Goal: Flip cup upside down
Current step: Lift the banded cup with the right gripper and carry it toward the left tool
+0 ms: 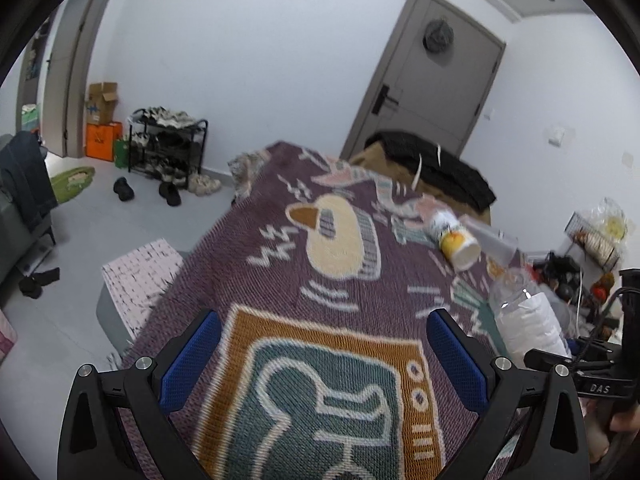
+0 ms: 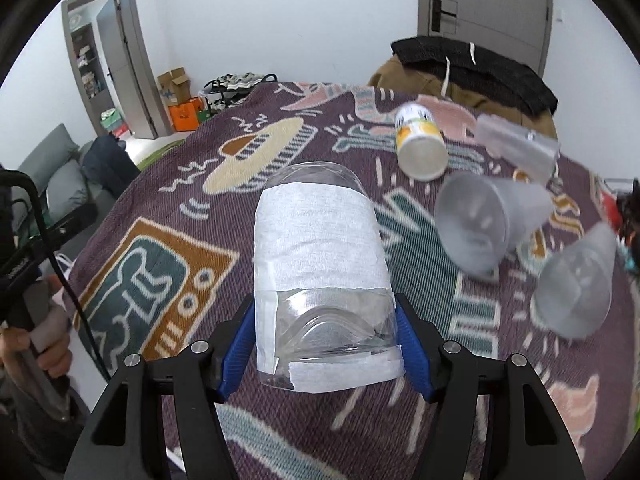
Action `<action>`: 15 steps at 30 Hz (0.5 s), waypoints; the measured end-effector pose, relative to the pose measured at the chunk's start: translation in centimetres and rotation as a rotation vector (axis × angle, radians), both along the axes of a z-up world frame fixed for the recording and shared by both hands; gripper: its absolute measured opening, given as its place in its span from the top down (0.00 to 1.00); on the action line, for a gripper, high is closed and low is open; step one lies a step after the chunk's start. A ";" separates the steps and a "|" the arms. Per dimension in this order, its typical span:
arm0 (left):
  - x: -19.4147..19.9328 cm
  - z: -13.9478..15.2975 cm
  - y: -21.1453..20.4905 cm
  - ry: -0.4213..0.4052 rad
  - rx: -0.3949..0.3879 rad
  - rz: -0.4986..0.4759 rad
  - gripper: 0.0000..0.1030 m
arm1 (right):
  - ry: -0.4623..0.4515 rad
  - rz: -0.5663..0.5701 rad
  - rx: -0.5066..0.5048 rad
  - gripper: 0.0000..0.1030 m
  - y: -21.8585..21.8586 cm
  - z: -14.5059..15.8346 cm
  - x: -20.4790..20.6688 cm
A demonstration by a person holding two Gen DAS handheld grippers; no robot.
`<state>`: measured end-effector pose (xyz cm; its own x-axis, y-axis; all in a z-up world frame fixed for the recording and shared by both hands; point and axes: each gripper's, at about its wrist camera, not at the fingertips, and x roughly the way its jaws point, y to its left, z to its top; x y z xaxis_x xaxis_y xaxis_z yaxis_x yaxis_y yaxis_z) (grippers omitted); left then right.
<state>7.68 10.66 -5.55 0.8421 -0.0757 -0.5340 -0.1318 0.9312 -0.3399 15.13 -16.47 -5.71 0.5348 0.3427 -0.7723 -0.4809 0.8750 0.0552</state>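
My right gripper (image 2: 326, 344) is shut on a clear plastic cup wrapped in white tape (image 2: 320, 256). The cup lies along the fingers, one end toward the camera and the other pointing away, held above the patterned purple blanket (image 2: 168, 208). The same cup shows at the right edge of the left wrist view (image 1: 528, 320). My left gripper (image 1: 324, 344) is open and empty, low over the blanket, to the left of the cup.
A yellow-and-white paper cup (image 2: 420, 144) lies on its side on the blanket; it also shows in the left wrist view (image 1: 456, 240). Three frosted plastic cups (image 2: 488, 220) (image 2: 576, 284) (image 2: 516, 144) lie to the right. Dark and brown clothes (image 2: 472, 68) sit at the far edge.
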 end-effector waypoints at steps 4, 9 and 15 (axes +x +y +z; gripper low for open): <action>0.5 -0.6 -0.8 0.049 -0.016 -0.026 0.00 | 0.014 -0.003 0.017 0.36 -0.6 -1.7 -0.9; 1.3 -0.6 -1.9 0.098 0.002 -0.037 0.00 | 0.034 -0.036 0.014 0.34 -1.2 -3.9 -0.4; 1.9 0.8 -3.2 0.130 0.011 -0.048 0.00 | 0.026 -0.073 0.090 0.05 -3.5 -3.2 -1.1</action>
